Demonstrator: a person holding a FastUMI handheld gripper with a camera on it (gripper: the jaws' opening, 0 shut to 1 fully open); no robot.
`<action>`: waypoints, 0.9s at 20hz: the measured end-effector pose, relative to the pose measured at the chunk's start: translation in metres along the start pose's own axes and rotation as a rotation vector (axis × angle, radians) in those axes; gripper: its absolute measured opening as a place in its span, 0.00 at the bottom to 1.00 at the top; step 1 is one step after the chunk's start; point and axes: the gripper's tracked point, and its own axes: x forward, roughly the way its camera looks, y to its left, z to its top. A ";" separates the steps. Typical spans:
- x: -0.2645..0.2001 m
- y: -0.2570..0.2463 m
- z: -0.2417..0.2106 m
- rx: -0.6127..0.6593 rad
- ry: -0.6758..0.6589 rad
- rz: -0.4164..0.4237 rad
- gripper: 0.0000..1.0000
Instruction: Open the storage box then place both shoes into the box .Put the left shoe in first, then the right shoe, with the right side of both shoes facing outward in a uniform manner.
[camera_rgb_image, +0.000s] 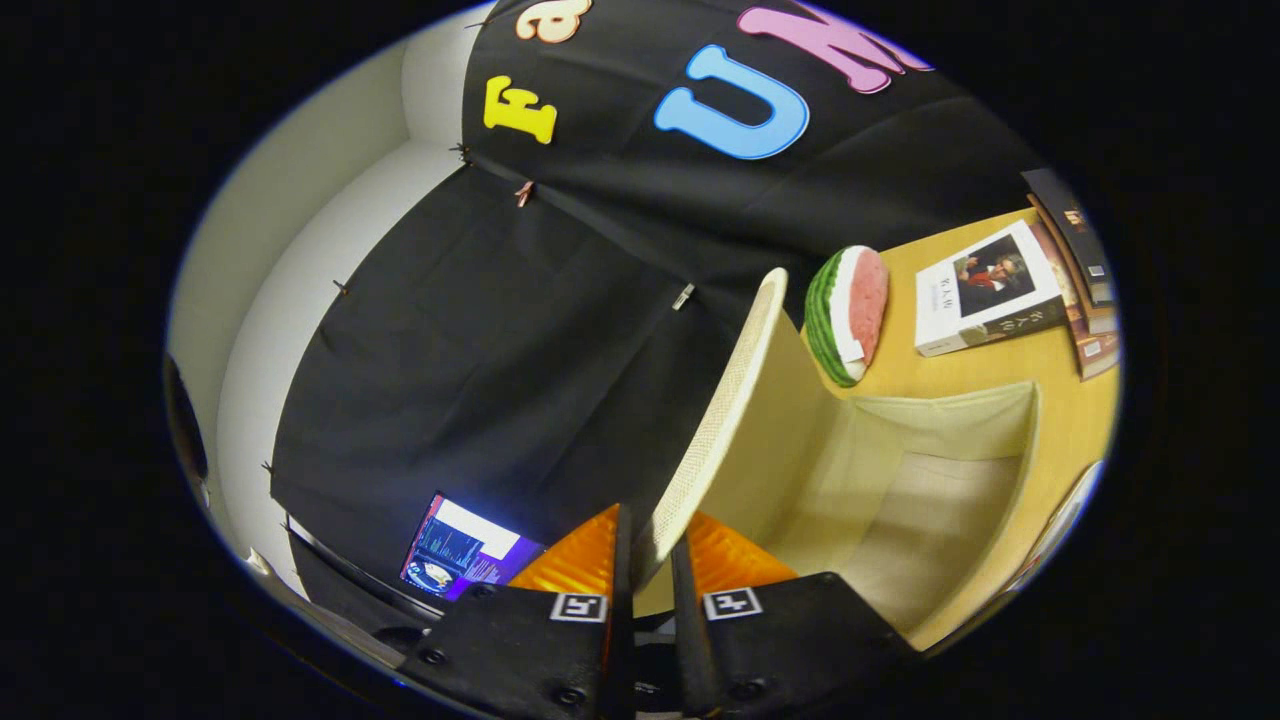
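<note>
My tongs (652, 570) are clamped on the edge of the storage box's lid (735, 400), which stands raised above the open storage box (935, 500) on the worktop (1060, 385). Best to swing the lid fully back along its hinge arc, grip firm, without dragging the box.

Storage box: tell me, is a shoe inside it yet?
No, the storage box interior is bare, while the gripper pinches its raised lid.
</note>
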 end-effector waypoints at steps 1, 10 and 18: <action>0.009 0.004 -0.001 0.002 0.008 0.005 0.29; 0.068 0.022 -0.029 0.002 0.109 0.032 0.97; 0.012 0.001 0.012 -0.013 -0.050 -0.060 0.97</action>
